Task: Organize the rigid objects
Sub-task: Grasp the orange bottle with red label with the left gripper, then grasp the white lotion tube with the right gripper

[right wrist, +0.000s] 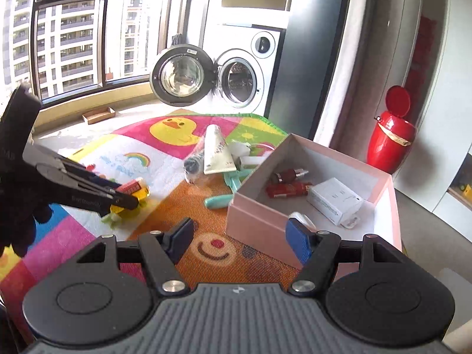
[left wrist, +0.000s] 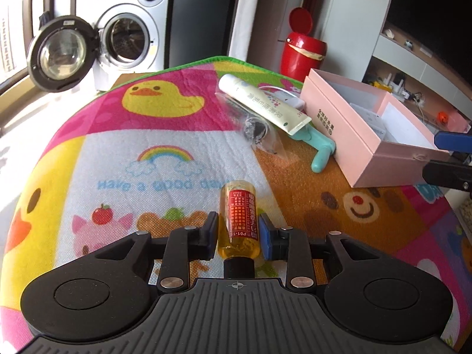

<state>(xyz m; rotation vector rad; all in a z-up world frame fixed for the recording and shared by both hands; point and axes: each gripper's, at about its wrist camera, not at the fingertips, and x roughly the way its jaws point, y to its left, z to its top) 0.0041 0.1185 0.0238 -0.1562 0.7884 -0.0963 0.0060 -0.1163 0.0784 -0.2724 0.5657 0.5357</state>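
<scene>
The left gripper (left wrist: 238,233) is clamped on a small amber bottle (left wrist: 239,221) with a red label, held just above the play mat (left wrist: 165,159), well short of the pink box (left wrist: 348,147). It looks light, stiff, smooth and likely slippery; gripping the labelled middle seems safest. The right gripper (right wrist: 240,240) hangs spread and empty beside the pink box.

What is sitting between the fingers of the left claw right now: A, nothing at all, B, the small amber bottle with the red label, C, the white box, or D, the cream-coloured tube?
B: in the left wrist view the small amber bottle lies between the fingers of the left claw, while the cream tube lies farther off on the mat and the white box sits inside the pink box.
</scene>
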